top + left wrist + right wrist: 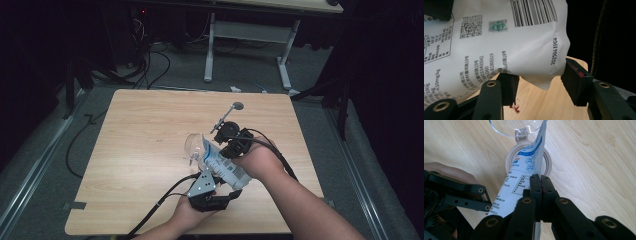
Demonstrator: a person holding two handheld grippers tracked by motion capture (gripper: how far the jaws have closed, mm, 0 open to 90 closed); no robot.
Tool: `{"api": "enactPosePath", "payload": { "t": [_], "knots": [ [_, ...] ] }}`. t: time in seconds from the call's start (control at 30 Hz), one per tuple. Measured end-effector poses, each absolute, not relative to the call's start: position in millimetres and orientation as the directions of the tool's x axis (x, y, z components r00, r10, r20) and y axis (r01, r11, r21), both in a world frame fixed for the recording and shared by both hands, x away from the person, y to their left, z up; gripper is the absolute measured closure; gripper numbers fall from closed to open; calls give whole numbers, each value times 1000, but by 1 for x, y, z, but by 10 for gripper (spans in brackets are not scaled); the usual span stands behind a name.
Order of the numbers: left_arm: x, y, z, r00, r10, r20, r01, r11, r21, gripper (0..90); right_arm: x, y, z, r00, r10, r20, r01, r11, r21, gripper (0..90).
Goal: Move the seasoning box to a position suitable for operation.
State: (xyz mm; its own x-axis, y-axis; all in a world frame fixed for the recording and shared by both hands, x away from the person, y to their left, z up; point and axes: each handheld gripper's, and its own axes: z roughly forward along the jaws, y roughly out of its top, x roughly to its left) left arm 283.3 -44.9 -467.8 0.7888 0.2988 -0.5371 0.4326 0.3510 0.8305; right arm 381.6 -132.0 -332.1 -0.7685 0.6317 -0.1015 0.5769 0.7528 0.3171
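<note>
Over the jar [529,157], pouch [222,165] sits w/ both tongs clamped on it: L [539,82] wide, R [540,187] tight.

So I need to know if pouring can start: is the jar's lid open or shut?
Open. The clear lid is flipped back on its hinge, and the pouch tip points into the jar's round mouth.

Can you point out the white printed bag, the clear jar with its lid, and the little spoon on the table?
White printed plastic bag [524,47]: left gripper view, creased printed side.
Clear jar with hinged lid [511,160]: right gripper view, beige rim.
Small metal spoon [238,106]: high view, round bowl.
</note>
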Motion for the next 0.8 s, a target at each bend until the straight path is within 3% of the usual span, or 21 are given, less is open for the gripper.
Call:
{"api": "enactPosePath", "payload": {
  "t": [0.8],
  "knots": [
    [286, -45, -467, 787, 298, -540, 435, 351, 829, 494, 385, -130, -334, -768, 631, -106, 576, 754, 317, 900]
  ]
}}
